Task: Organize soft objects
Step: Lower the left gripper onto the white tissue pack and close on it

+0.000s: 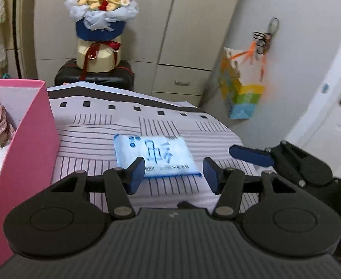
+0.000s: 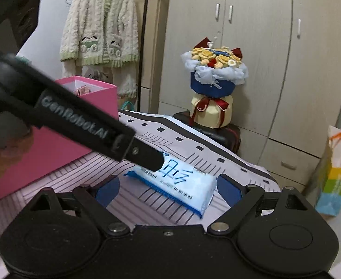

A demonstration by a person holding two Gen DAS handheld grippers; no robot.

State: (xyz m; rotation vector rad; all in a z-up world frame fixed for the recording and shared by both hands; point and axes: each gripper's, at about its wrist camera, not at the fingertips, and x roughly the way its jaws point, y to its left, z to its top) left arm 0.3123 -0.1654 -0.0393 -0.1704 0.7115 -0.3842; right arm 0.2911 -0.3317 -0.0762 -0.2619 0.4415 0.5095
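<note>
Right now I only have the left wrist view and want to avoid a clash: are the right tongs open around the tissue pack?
Observer: Yes, the right tongs stand open, the tissue pack lying between their pads, which are clear of it.
Operator: How do my left tongs look from there?
Observer: One finger of them crosses above the pack's far corner.
Operator: Anything behind the pink box?
Observer: A fluffy cream cardigan hangs there.

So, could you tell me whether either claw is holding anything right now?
Nothing is held: both claws, left and right, are open over the tissue pack.
</note>
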